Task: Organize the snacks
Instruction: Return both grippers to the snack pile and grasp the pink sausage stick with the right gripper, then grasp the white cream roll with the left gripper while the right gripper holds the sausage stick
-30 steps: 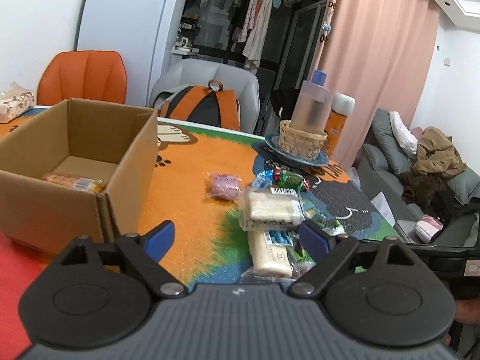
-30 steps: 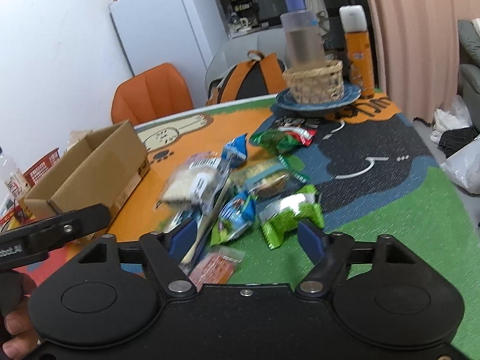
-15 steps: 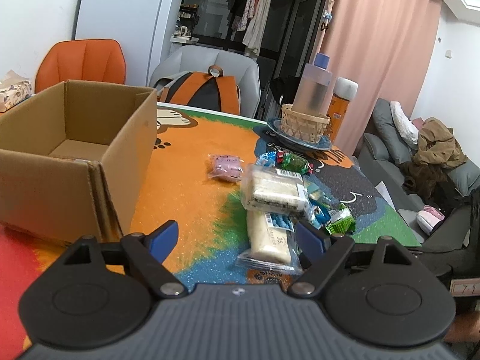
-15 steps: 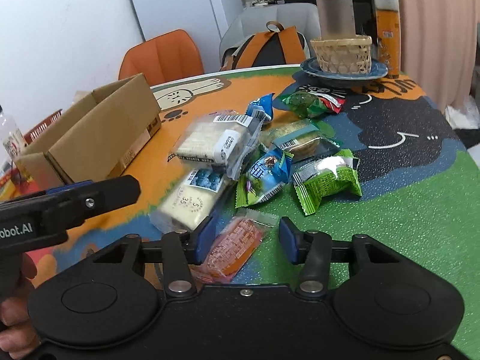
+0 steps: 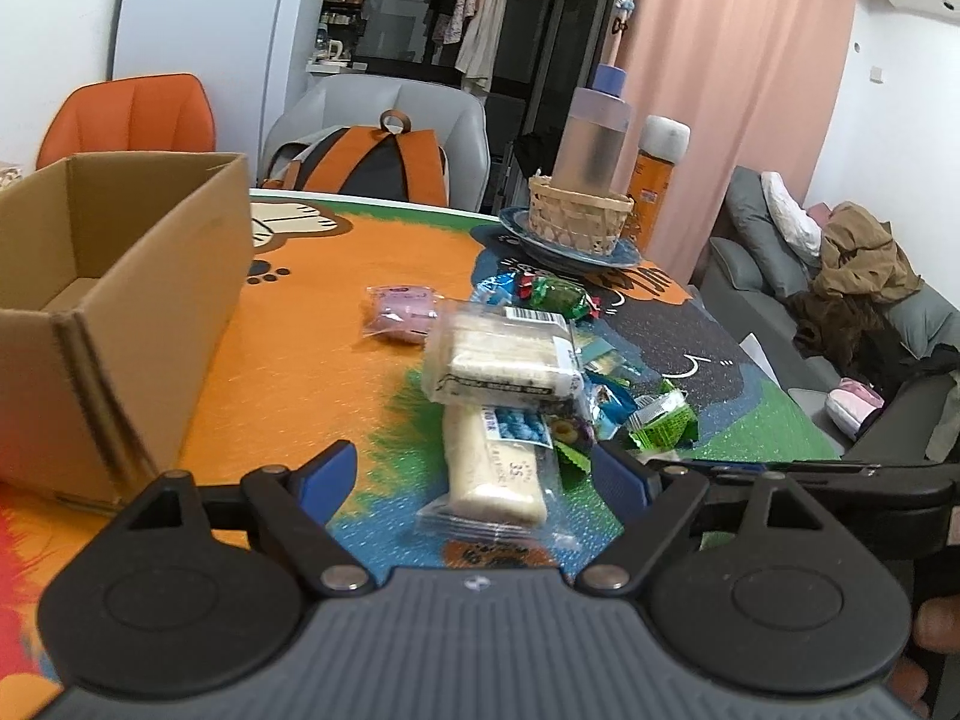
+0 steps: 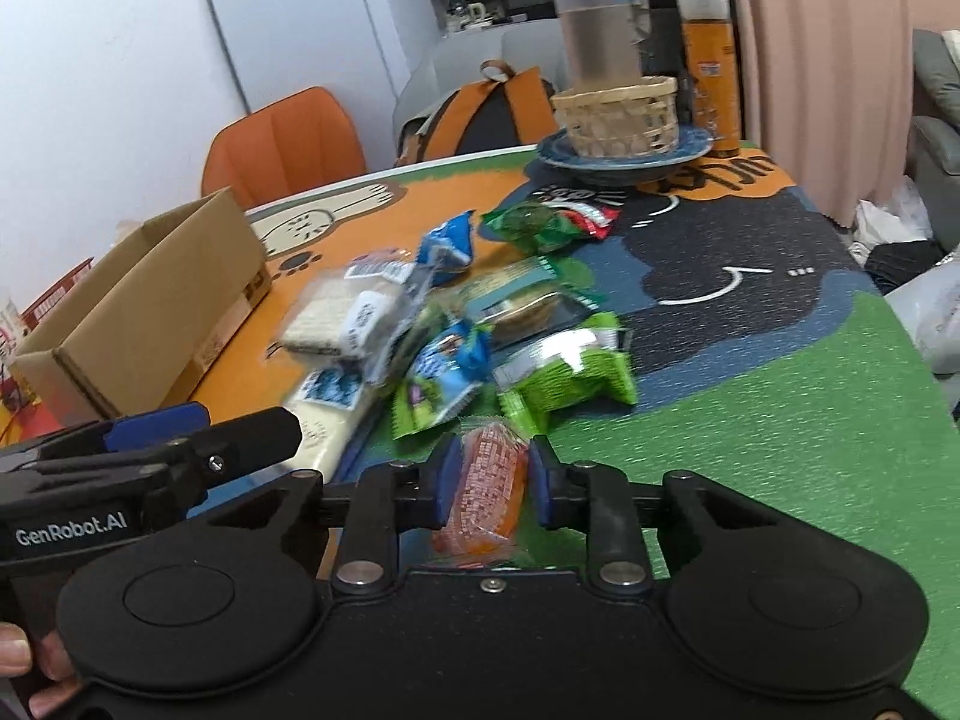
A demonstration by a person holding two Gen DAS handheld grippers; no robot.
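Note:
Several wrapped snacks lie heaped on the colourful table mat. My right gripper [image 6: 493, 480] is closing, and its blue pads press both sides of an orange wafer packet [image 6: 489, 492] at the near edge of the heap. My left gripper [image 5: 474, 474] is open and hovers just before a long white bar packet [image 5: 492, 468], touching nothing. Behind that lie a clear packet of white cake slices [image 5: 504, 360] and a pink packet [image 5: 402, 312]. An open cardboard box [image 5: 150, 276] stands to the left, also visible as the cardboard box [image 6: 150, 300] in the right wrist view.
A wicker basket [image 5: 576, 222] holding a bottle sits on a blue plate at the table's far side, beside an orange can [image 5: 657, 180]. Chairs and a backpack [image 5: 372, 168] stand behind the table. A sofa [image 5: 840, 300] with clothes is at the right.
My right gripper's jaws have drawn together around the orange wafer packet. My left gripper has sunk and moved closer to the snack heap, still open.

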